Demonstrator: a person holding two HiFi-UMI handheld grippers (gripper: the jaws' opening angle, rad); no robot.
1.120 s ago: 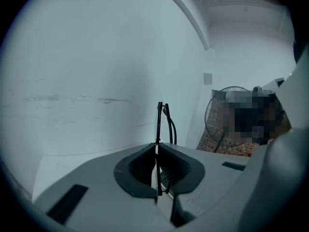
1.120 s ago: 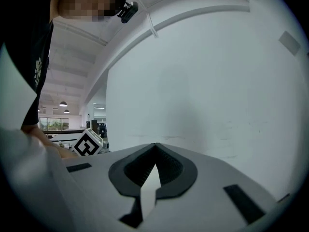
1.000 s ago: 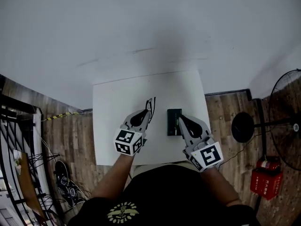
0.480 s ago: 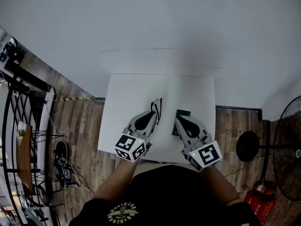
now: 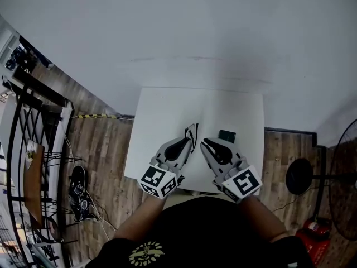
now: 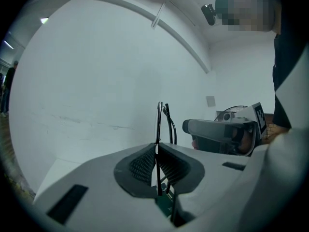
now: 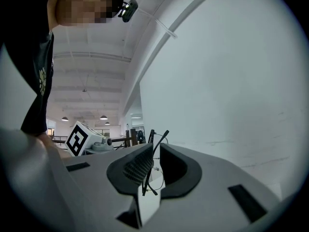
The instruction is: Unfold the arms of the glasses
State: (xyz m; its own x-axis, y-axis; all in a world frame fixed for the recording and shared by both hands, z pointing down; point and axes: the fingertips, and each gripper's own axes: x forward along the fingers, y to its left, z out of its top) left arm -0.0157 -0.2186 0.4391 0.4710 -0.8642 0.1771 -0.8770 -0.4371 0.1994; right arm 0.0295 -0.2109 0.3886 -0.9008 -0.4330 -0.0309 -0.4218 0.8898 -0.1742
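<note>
Thin black-framed glasses (image 5: 192, 133) are held upright over the white table (image 5: 156, 116), edge-on between the jaws of my left gripper (image 5: 188, 140), which is shut on the frame (image 6: 160, 124). My right gripper (image 5: 204, 143) sits just right of them, tip to tip with the left one. In the right gripper view one thin arm of the glasses (image 7: 155, 153) slants through the narrow gap between my right gripper's (image 7: 157, 151) jaws, close to the left pad. A slit of light still shows beside it. The left gripper view shows the right gripper (image 6: 212, 132) next to the glasses.
A small dark green case (image 5: 226, 136) lies on the table right of the grippers. A plain white wall stands behind the table. Wooden floor surrounds it, with a black metal rack (image 5: 33, 127) at the left and a fan base (image 5: 300, 176) at the right.
My right gripper has moved left, away from the dark case, up to the glasses. The left gripper still holds the glasses and has shifted slightly right. The head camera has also shifted.
</note>
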